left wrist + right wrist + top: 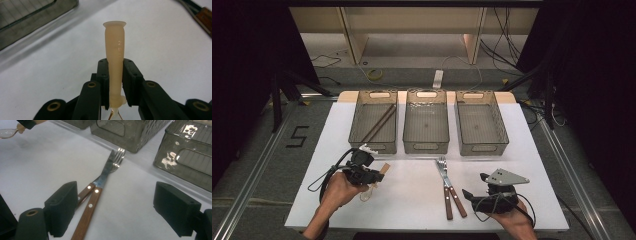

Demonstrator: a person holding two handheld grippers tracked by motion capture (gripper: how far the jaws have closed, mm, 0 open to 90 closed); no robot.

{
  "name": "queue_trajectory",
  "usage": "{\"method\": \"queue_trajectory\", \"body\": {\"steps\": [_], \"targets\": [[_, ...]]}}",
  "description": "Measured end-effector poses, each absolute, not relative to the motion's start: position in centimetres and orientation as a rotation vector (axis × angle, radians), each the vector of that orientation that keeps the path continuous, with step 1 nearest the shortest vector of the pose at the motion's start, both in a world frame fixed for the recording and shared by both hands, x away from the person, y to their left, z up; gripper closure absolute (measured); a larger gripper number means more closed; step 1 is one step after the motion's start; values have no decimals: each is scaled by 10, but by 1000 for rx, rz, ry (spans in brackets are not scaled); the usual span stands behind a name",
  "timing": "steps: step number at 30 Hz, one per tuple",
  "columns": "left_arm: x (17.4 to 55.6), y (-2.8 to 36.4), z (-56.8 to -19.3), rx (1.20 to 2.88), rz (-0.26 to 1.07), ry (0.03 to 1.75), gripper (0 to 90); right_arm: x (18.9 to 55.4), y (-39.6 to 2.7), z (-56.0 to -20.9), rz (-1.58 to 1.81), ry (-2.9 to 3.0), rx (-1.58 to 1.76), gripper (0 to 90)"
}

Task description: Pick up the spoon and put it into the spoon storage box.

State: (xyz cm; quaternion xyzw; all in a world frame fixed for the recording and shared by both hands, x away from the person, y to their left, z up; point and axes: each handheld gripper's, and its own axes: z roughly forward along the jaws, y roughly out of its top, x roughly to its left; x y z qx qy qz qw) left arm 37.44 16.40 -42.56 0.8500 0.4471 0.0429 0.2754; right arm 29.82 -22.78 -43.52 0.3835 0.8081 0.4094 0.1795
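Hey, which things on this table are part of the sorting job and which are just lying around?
In the job: cream-handled utensil held in left gripper; fork; knife; three grey bins; chopsticks already binned.

Lying about: yellow tape roll, white power strip, floor cables.

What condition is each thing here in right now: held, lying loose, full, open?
Left gripper: shut on the spoon's handle.
Spoon: cream handle, held off the table.
Right gripper: open, holding nothing.
Knife and fork: lying crossed on the table.
Left basket: two dark sticks inside.
Middle basket: looks empty.
Right basket: looks empty.
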Motion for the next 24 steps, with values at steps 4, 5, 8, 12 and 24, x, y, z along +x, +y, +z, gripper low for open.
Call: {"method": "queue_trajectory", "body": {"steps": [4,5,8,12,24], "targets": [[380,159,-420,2261,120,1176,764,298,-228,-435,1164,2281,1088,206],[381,156,-418,2256,120,1171,764,298,-228,-435,1167,2279,1089,206],[388,148,-414,2256,127,1136,764,299,-227,-436,1166,2285,1082,206],[399,136,-408,2259,142,1107,763,299,-226,-436,1164,2288,1082,206],[429,116,-386,2246,183,1058,763,300,-228,-437,1170,2286,1091,206]]}}
